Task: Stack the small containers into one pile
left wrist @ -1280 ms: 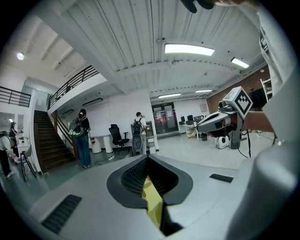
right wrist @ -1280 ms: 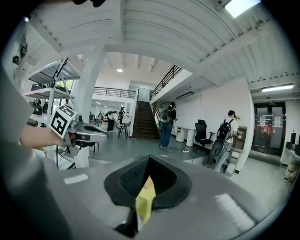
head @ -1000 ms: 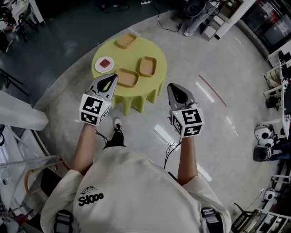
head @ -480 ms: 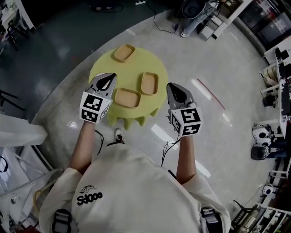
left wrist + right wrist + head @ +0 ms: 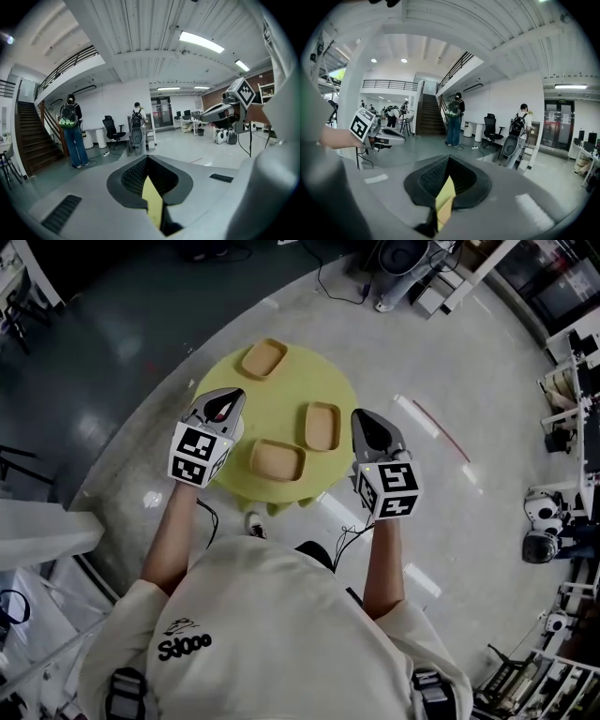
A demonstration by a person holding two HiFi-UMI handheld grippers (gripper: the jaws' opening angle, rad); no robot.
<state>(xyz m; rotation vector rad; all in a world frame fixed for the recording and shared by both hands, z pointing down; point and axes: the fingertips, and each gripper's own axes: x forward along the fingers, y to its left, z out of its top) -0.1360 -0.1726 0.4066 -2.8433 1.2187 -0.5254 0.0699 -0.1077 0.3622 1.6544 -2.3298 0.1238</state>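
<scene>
Three shallow tan containers lie apart on the round yellow table [image 5: 281, 395]: one at the far edge [image 5: 262, 358], one right of the middle [image 5: 322, 426], one at the near edge [image 5: 277, 460]. My left gripper [image 5: 223, 401] hovers above the table's left rim, jaws together, holding nothing. At the table's right rim, my right gripper [image 5: 367, 424] is also shut and empty. Both gripper views look level across the room. In each, only a yellow sliver of the table [image 5: 152, 206] [image 5: 445, 201] shows below the shut jaws of that gripper [image 5: 147, 158] [image 5: 449, 159], and no container is visible.
The table stands on a glossy grey floor. A foot [image 5: 254, 521] shows below its near edge. Cables and a machine base [image 5: 403, 259] lie beyond it, and white robots [image 5: 542, 531] stand at the right. People with backpacks [image 5: 70, 131] [image 5: 453, 119], an office chair [image 5: 489, 129] and stairs [image 5: 427, 117] fill the room.
The table has come closer and now sits between the two grippers. A small white plate with a red item, seen at the table's left earlier, is now hidden behind the left gripper.
</scene>
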